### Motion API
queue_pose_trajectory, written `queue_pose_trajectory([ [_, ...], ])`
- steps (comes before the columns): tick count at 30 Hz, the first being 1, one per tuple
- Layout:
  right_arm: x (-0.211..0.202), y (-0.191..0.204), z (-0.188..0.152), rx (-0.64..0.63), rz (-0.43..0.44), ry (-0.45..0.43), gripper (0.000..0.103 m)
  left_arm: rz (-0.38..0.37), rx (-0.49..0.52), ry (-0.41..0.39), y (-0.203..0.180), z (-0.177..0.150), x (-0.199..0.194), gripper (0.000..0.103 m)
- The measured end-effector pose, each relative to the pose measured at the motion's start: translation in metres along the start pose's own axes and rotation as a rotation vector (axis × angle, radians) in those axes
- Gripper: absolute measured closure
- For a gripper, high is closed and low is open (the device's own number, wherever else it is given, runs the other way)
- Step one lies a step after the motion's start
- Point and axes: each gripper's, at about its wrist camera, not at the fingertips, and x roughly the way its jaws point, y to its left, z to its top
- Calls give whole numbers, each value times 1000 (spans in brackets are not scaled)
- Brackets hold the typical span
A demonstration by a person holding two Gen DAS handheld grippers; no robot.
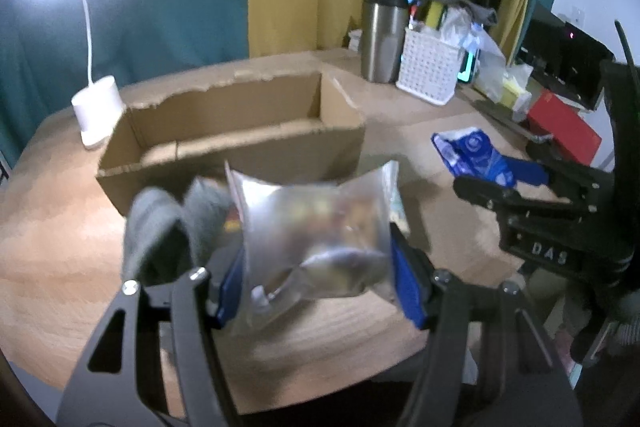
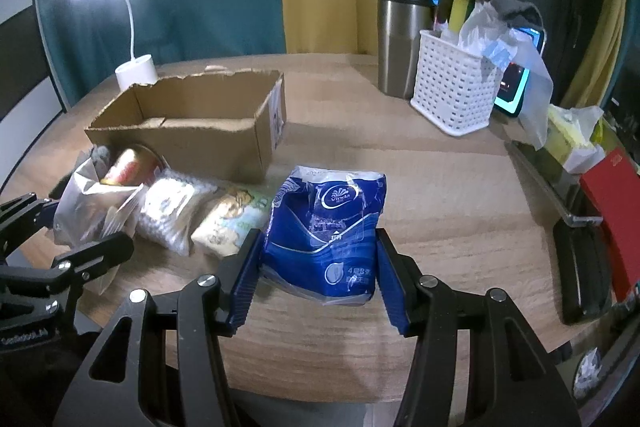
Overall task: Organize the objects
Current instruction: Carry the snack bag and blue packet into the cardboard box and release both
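My left gripper (image 1: 316,275) is shut on a clear plastic bag (image 1: 312,223) and holds it in front of the open cardboard box (image 1: 240,139); the view is blurred. A grey cloth (image 1: 160,231) lies just left of the bag. My right gripper (image 2: 316,275) is shut on a blue tissue pack (image 2: 328,227) on the table, right of the box (image 2: 192,123). In the right wrist view the clear bag (image 2: 92,203), a bubble-wrapped packet (image 2: 172,211) and a snack packet (image 2: 228,219) lie in a row before the box.
A lit white desk lamp (image 2: 136,71) stands behind the box. A steel tumbler (image 2: 400,43) and a white basket (image 2: 456,87) full of items stand at the back right. A red box (image 2: 612,211) and a black object (image 2: 580,267) lie at the right edge.
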Motion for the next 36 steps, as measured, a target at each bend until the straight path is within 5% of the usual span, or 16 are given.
queue_pose_trajectory([
  [36,32,46,88,-67,50,-13,46,39,-110,-32,75,69,12,39],
])
